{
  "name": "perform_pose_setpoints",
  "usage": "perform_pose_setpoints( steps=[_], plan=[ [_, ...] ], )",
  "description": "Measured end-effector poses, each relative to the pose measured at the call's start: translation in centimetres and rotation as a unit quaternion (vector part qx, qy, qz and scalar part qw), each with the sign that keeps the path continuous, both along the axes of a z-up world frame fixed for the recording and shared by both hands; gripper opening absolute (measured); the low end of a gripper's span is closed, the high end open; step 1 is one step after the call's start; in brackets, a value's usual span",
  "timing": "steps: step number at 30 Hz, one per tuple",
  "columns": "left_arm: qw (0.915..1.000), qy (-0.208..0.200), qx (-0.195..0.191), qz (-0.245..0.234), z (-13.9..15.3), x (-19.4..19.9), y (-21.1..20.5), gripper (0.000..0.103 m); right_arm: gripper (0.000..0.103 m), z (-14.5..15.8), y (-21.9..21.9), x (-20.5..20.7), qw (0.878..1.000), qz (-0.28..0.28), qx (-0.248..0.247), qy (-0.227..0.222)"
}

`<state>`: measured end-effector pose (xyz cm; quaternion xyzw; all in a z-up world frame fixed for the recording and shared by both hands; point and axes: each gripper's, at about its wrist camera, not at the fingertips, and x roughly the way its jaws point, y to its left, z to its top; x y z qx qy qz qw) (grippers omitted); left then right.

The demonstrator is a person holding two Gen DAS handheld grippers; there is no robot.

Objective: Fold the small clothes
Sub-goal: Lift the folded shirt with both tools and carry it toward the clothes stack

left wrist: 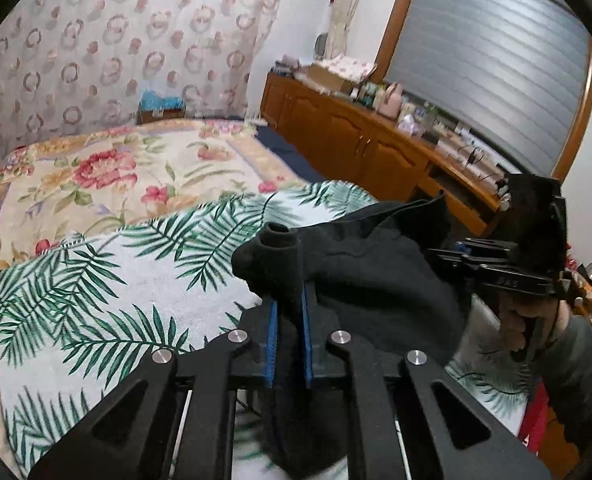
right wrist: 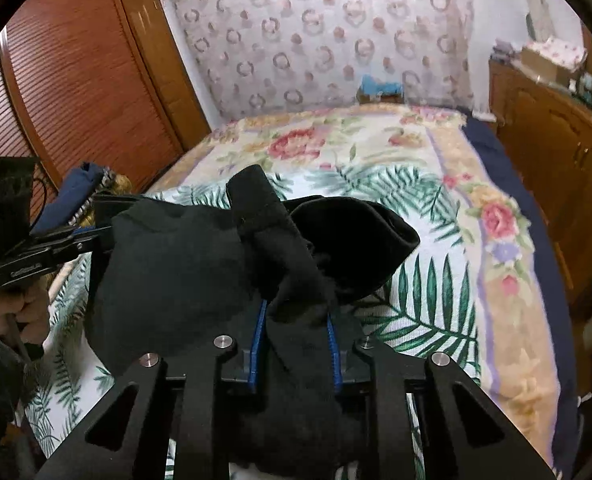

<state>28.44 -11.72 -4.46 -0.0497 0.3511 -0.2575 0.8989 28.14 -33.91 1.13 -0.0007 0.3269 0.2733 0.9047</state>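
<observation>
A small black garment (left wrist: 376, 264) hangs in the air between both grippers, above a palm-leaf towel (left wrist: 108, 280) on the bed. My left gripper (left wrist: 288, 304) is shut on one bunched edge of the garment, which sticks up between its blue pads. My right gripper (right wrist: 296, 320) is shut on the other edge of the black garment (right wrist: 176, 264). Each gripper shows in the other's view: the right one (left wrist: 500, 268) at the right, the left one (right wrist: 44, 248) at the left. The fingertips are hidden by cloth.
The bed has a floral blanket (left wrist: 116, 168) beyond the palm-leaf towel (right wrist: 428, 288). A wooden cabinet (left wrist: 356, 140) with clutter runs along the right of the bed. A wooden wardrobe (right wrist: 76, 80) stands at the left. A blue cloth (right wrist: 76, 188) lies near it.
</observation>
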Motion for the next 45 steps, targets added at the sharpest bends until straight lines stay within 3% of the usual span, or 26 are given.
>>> perform_pose_setpoints(
  steps=[11, 17, 26, 30, 36, 39, 41, 43, 45],
  plan=[
    [0.9978, -0.063, -0.004, 0.020, 3.8, -4.8, 2.7, 0.010, 0.013, 2.3, 2.8, -5.0, 0.996, 0.024, -0.016, -0.079],
    [0.9971, -0.067, 0.011, 0.035, 3.6, -6.2, 4.5, 0.010, 0.013, 1.2, 4.6, -4.9, 0.996, 0.041, -0.024, -0.078],
    [0.9950, -0.085, 0.010, 0.051, 4.9, -8.1, 6.8, 0.010, 0.013, 2.3, 5.9, -4.1, 0.994, 0.063, -0.031, -0.087],
    [0.9949, -0.069, 0.023, 0.070, 4.0, -7.7, 8.0, 0.010, 0.013, 1.9, 7.2, -1.8, 0.995, 0.078, -0.025, -0.059],
    [0.9935, -0.010, 0.039, 0.106, -0.8, -5.3, 10.2, 0.010, 0.015, -1.3, 10.4, 3.7, 0.994, 0.088, -0.064, -0.014],
    [0.9925, 0.009, 0.040, 0.115, -2.4, -4.7, 10.6, 0.010, 0.029, -2.4, 11.2, 6.1, 0.994, 0.069, -0.081, 0.002],
    [0.9921, 0.014, 0.042, 0.117, -2.9, -4.5, 10.6, 0.010, 0.056, -3.0, 11.0, 7.5, 0.995, 0.052, -0.090, 0.008],
    [0.9921, 0.017, 0.043, 0.117, -3.4, -4.4, 10.6, 0.010, 0.072, -3.3, 10.6, 8.8, 0.995, 0.042, -0.087, 0.024],
    [0.9921, 0.021, 0.044, 0.116, -3.8, -4.2, 10.5, 0.010, 0.075, -4.0, 11.1, 9.5, 0.995, 0.051, -0.072, 0.051]
  ],
)
